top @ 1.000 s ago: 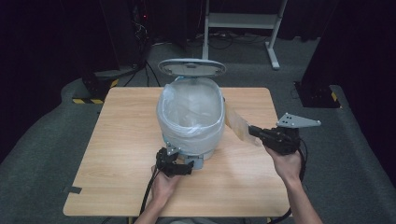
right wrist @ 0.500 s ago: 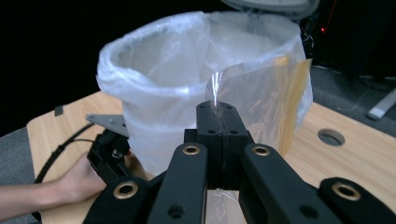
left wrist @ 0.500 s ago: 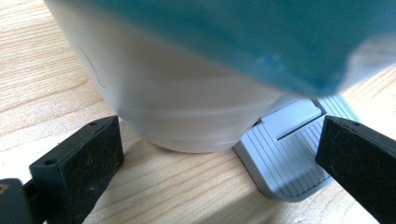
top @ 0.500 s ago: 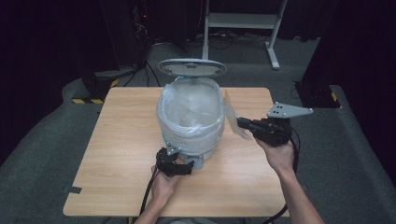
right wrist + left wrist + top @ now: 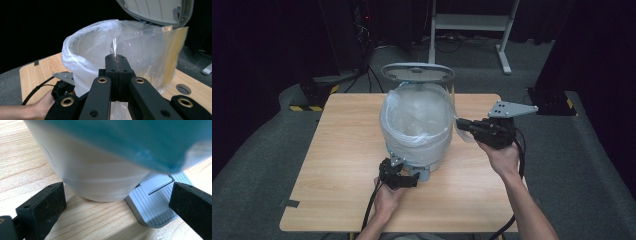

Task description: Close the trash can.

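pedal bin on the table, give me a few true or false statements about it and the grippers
1. The bin has its lid raised. True.
2. The right gripper is shut on a clear plastic sheet. True.
3. The left gripper is shut on the pedal. False: its jaws stand open either side of the bin's base and pedal.
4. The bin has no liner. False: a clear liner is folded over its rim.
5. The bin stands on the floor. False: it stands on the wooden table.

Both grippers black: right gripper (image 5: 460, 124) with grey three-cornered plate, brass-ringed screw holes, black cable; left gripper (image 5: 409, 178) near bin (image 5: 414, 122), black cable; forearms bare.
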Available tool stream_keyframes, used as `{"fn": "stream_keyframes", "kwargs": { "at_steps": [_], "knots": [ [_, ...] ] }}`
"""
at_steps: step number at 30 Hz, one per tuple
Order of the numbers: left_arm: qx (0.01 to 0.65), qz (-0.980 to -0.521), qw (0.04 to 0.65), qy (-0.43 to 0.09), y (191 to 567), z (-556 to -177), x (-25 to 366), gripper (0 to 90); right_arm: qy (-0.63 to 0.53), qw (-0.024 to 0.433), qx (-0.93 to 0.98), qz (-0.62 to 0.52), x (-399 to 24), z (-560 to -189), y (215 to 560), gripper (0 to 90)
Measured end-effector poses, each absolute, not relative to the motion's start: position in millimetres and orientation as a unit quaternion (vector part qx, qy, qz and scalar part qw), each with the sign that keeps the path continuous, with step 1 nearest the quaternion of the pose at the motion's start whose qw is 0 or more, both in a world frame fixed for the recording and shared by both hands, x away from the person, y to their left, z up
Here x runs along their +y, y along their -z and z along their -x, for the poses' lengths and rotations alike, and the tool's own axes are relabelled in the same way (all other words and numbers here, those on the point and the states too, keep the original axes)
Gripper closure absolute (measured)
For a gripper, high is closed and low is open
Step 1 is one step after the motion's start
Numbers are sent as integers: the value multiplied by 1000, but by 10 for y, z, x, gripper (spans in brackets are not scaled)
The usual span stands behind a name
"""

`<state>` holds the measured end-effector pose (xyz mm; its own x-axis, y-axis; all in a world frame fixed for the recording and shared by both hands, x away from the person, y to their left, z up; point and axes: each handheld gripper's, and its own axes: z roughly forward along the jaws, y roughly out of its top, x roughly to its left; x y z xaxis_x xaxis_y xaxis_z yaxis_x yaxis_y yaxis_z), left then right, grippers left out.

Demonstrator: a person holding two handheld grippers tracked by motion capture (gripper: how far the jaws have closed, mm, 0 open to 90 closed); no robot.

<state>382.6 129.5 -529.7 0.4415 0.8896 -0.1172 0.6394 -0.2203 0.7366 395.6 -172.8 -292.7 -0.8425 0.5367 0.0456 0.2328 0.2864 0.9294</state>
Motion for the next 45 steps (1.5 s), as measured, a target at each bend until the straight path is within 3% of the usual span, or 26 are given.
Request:
{"fn": "stream_keyframes", "kwargs": {
  "at_steps": [45],
  "knots": [
    [498, -766, 369, -168, 5297, -3829, 1303, 7, -525, 82, 827, -186, -826, -4379, 2691, 898]
  ]
}}
